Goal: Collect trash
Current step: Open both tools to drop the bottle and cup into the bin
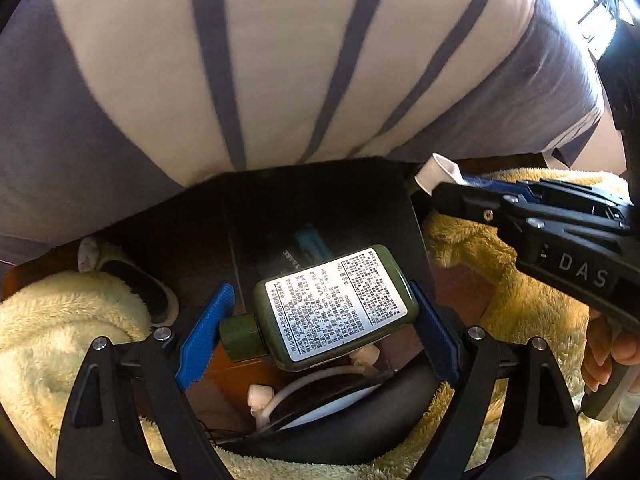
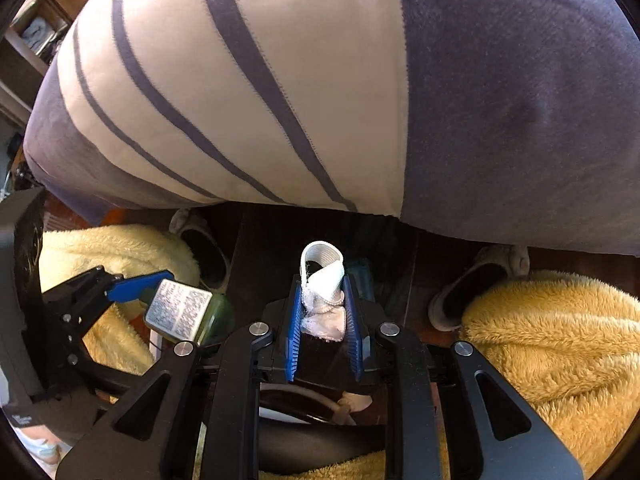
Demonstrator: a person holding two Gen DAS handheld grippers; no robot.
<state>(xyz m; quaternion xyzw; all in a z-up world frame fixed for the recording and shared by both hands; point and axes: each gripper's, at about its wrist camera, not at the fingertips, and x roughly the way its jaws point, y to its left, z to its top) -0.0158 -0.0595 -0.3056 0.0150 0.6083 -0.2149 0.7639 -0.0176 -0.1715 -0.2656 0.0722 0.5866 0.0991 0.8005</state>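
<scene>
My left gripper [image 1: 320, 316] is shut on a dark green bottle [image 1: 336, 304] with a white printed label. The bottle lies crosswise between the blue pads [image 1: 206, 336], cap to the left. In the right wrist view the same bottle [image 2: 180, 312] hangs at the left in the left gripper [image 2: 160, 292]. My right gripper [image 2: 323, 292] is shut on a crumpled white paper cup [image 2: 322, 268], rim upward. From the left wrist view the cup [image 1: 434, 170] sticks out of the right gripper [image 1: 444, 192] at the right. Both grippers point down over a dark rectangular bin [image 1: 320, 200] holding a blue item.
A bed with a cream and grey striped cover [image 1: 280, 60] fills the top of both views. The person's legs in fluffy yellow trousers [image 2: 560, 340] and slippers [image 2: 476, 284] flank the bin. A black rounded object with a white cable [image 1: 340, 420] lies just below the grippers.
</scene>
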